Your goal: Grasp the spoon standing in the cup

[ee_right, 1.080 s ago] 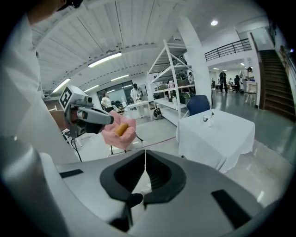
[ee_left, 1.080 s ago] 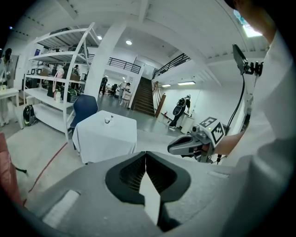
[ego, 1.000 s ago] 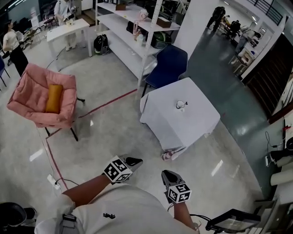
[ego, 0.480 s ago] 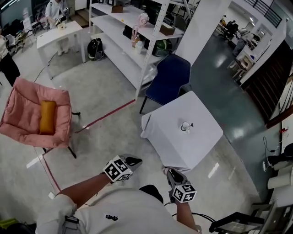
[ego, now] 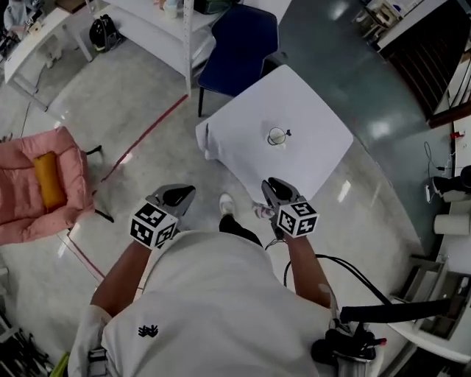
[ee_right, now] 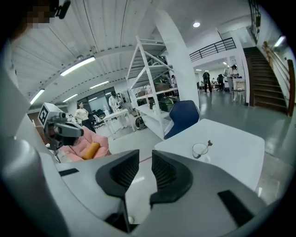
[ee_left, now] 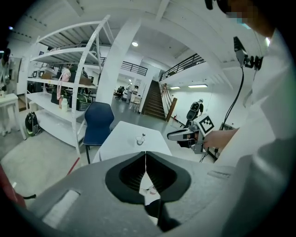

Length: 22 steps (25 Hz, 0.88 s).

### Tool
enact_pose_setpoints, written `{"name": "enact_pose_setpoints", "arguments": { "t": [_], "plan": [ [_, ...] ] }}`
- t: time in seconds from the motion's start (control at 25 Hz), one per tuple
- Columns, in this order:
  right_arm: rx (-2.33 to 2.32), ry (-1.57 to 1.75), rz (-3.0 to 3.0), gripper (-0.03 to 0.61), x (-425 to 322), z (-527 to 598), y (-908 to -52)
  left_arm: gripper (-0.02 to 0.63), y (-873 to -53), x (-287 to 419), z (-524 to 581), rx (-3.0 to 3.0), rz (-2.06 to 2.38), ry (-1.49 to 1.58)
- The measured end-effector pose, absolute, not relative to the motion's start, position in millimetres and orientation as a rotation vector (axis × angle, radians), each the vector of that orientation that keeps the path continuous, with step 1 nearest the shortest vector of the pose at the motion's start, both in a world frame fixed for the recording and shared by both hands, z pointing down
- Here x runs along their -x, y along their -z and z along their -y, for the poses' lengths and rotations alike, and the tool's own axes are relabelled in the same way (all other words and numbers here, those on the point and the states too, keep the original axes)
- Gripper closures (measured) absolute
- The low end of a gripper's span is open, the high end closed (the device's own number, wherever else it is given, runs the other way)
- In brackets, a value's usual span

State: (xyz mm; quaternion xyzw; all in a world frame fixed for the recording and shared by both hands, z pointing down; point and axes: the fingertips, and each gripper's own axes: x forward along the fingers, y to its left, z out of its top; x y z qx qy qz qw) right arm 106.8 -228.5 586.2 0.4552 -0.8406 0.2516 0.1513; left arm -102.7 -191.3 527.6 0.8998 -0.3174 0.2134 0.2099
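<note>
A clear glass cup (ego: 277,136) stands near the middle of a table under a white cloth (ego: 235,140), with a spoon (ego: 287,134) upright in it, handle tilted right. Both grippers are held in the air on my side of the table, well short of the cup. My left gripper (ego: 184,193) hangs over the floor with its jaws (ee_left: 145,155) closed together and empty. My right gripper (ego: 269,184) is by the table's near edge, open (ee_right: 144,159), with nothing between its jaws. The right gripper view shows the cup (ee_right: 200,150) and spoon (ee_right: 209,144) ahead to the right.
A blue chair (ego: 239,40) stands behind the table, with white shelving (ego: 147,22) to its left. A pink chair holding an orange cushion (ego: 40,180) is at the far left. Red tape (ego: 143,136) runs across the floor. Cables and equipment (ego: 368,324) lie at my right.
The person has walked towards the table, which is now much nearer. Both grippers have come forward with the walk, and the right one has reached the table's near edge.
</note>
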Motion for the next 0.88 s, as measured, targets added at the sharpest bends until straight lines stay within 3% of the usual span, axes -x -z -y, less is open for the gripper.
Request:
{"name": "enact_pose_setpoints", "arguments": {
  "t": [0.16,0.44,0.88],
  "plan": [
    [-1.341,-0.757,2.348,0.48,-155,287,-614,0.601,-530,72,236,-2.477,0.897,-0.614],
    [-1.456,-0.781,2.211,0.44,-189,323,-639,0.601,-500,78,241,-2.489,0.948,-0.542],
    [-1.469,-1.0,2.16,0.417,-190,356,-700,0.601,-475,109,234,-2.453,1.067,-0.544]
  ]
}}
